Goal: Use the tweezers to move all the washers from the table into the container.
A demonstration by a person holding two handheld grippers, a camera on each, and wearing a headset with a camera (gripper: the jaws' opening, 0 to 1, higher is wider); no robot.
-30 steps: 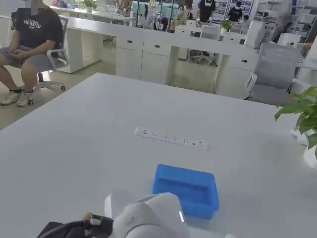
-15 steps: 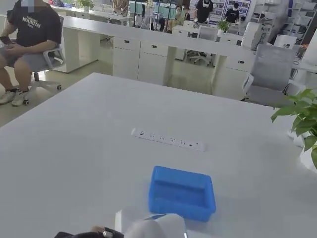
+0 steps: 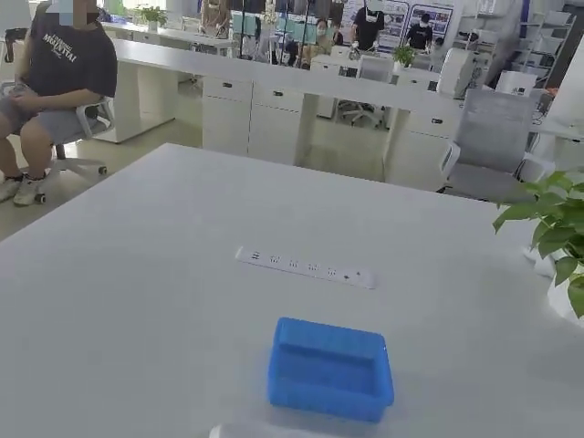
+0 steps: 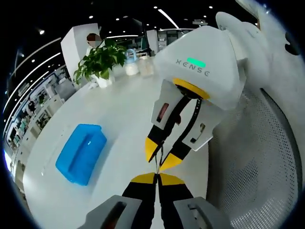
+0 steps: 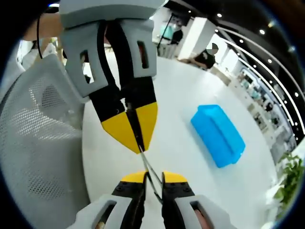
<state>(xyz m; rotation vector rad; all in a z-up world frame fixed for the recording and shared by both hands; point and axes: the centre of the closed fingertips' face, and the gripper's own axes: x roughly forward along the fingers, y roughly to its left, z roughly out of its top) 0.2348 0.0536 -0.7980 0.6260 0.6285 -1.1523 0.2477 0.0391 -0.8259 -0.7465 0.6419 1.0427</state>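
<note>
In the right gripper view my right gripper [image 5: 153, 180] is shut on thin metal tweezers [image 5: 147, 171]. My left gripper [image 5: 137, 142] reaches in from the top, its yellow jaw tips pinched on the tweezers' other end. The left gripper view has my left gripper [image 4: 157, 175] with its jaws together at the bottom. There the right gripper [image 4: 159, 161] meets it tip to tip from above. The blue container [image 3: 330, 370] sits on the white table [image 3: 137, 301], near its front, and appears empty in the head view. It lies off to one side of the grippers in both gripper views [image 4: 81, 152] [image 5: 218, 134].
A white power strip [image 3: 306, 267] lies on the table beyond the container. A potted plant [image 3: 552, 224] stands at the table's right edge. A grey mesh chair [image 4: 252, 157] is close behind the grippers. A person [image 3: 64, 73] sits at the far left.
The white gripper body that showed at the bottom of the head view has dropped out of the picture. The head camera has shifted a little; the container has stayed in place.
</note>
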